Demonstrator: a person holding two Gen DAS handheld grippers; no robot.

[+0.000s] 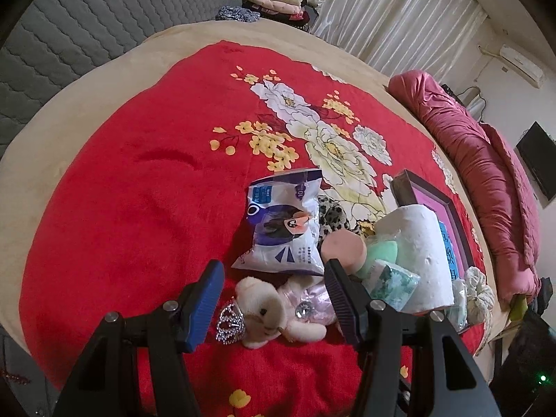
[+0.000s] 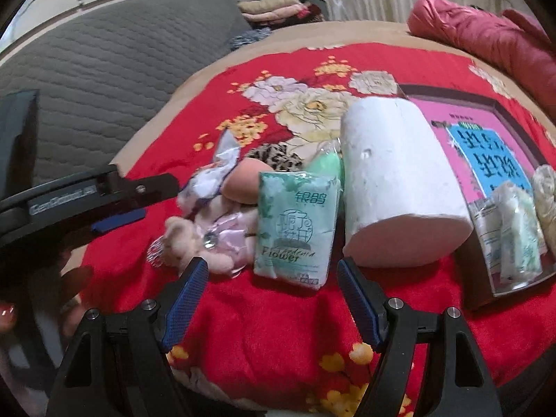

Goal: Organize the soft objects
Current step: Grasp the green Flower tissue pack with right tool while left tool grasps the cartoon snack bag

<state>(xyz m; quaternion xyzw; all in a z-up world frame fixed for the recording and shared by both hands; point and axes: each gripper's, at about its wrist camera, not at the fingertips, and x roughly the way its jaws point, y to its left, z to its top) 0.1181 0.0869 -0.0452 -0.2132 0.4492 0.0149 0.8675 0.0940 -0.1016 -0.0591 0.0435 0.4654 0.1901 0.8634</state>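
Left wrist view: left gripper (image 1: pixel 274 299) jaws apart, empty, above the plush bear (image 1: pixel 259 307). Snack bag (image 1: pixel 283 224), sponges and paper roll (image 1: pixel 422 246) lie heaped on the red blanket (image 1: pixel 121 208).

Right wrist view: right gripper (image 2: pixel 269 283) jaws apart, empty, near the tissue pack (image 2: pixel 295 226). Tray (image 2: pixel 500 107) beside the roll holds few packets. Judgement: sorting barely begun; most of the heap remains.

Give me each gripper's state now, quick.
Left gripper: open, holding nothing, over the plush toy.
Right gripper: open, holding nothing, before the tissue pack.
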